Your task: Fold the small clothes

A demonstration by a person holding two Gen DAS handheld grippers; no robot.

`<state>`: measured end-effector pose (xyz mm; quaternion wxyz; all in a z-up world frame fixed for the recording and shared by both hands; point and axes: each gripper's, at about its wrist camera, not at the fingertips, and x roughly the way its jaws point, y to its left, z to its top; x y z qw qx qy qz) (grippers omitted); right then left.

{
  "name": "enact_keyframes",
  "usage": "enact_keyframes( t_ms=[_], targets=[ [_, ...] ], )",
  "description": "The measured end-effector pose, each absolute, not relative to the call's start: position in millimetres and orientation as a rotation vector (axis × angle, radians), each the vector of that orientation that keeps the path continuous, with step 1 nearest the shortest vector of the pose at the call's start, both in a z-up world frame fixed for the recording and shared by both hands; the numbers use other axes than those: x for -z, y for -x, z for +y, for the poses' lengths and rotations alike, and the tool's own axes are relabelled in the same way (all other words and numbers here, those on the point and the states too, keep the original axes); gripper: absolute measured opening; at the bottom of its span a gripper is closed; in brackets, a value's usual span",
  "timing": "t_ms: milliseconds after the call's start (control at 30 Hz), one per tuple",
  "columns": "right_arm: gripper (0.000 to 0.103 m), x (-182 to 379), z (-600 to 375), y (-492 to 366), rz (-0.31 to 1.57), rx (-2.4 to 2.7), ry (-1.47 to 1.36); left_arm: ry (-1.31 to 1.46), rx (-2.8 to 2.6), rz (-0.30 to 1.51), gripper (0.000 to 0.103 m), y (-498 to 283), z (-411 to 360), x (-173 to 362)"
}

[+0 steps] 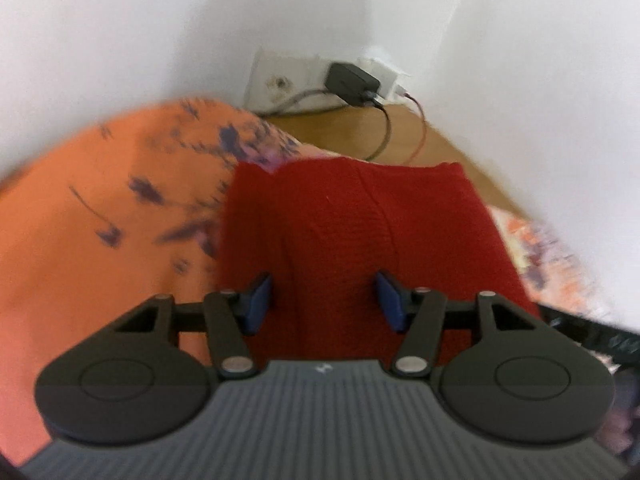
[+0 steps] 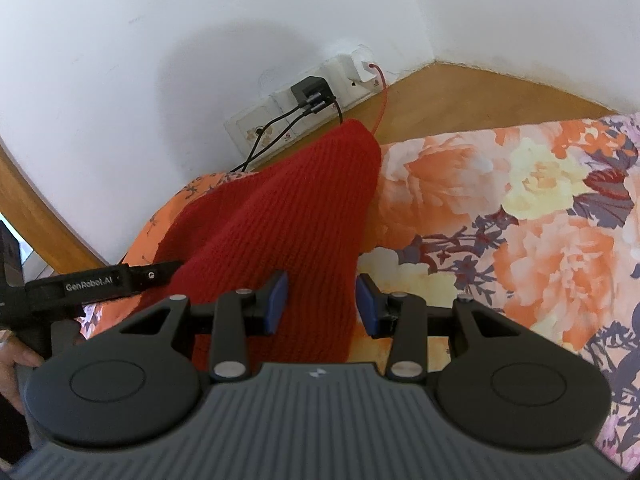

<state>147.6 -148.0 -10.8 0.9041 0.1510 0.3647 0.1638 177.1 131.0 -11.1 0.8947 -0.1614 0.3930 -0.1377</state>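
A red knitted garment (image 1: 352, 232) lies on an orange floral bedsheet (image 1: 92, 208), stretching away toward the wall. My left gripper (image 1: 325, 300) is open just above its near part, blue pads (image 1: 260, 300) spread wide with red knit between them. In the right wrist view the same red garment (image 2: 288, 216) runs diagonally toward the sockets. My right gripper (image 2: 322, 304) is open over the garment's near right edge, with the left pad (image 2: 278, 300) above the knit and the right pad (image 2: 366, 304) above the floral sheet (image 2: 520, 216). The left gripper's black body (image 2: 92, 284) shows at the left.
A white wall stands close behind, with a socket strip (image 2: 296, 108), a black charger (image 2: 312, 90) and cables (image 2: 276, 128) trailing toward the garment. A wooden bed frame (image 2: 460, 96) borders the sheet. A hand (image 2: 16, 360) holds the left gripper's handle.
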Motion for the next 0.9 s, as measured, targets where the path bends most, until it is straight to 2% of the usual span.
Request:
enact_keyframes(
  t_ms=[233,267,300,400,533,633,800,900],
  targets=[
    [0.047,15,-154,-145,0.756,-0.324,-0.344,0.374,0.299,0.819,0.059,-176,130,16],
    [0.047,16,-154,-145,0.756,-0.321,-0.350,0.376,0.304,0.818,0.049,-177,130,16],
    [0.047,16,-154,-145,0.754,-0.317,-0.352,0.384,0.324,0.815,0.032,-179,130,16],
    [0.048,12,-159,-145,0.741,-0.306,-0.340,0.389,0.320,0.805,0.023,-178,130,12],
    [0.049,13,-180,-145,0.730,-0.244,-0.374,0.419,0.335,0.798,0.021,-177,136,9],
    [0.049,26,-185,-152,0.792,-0.224,-0.367,0.430,0.367,0.768,0.020,-175,140,-3],
    [0.047,27,-167,-150,0.781,-0.296,-0.418,0.351,0.347,0.664,0.020,-171,149,-38],
    [0.047,17,-145,-153,0.770,-0.353,-0.377,0.337,0.323,0.689,0.020,-179,165,-41]
  ],
)
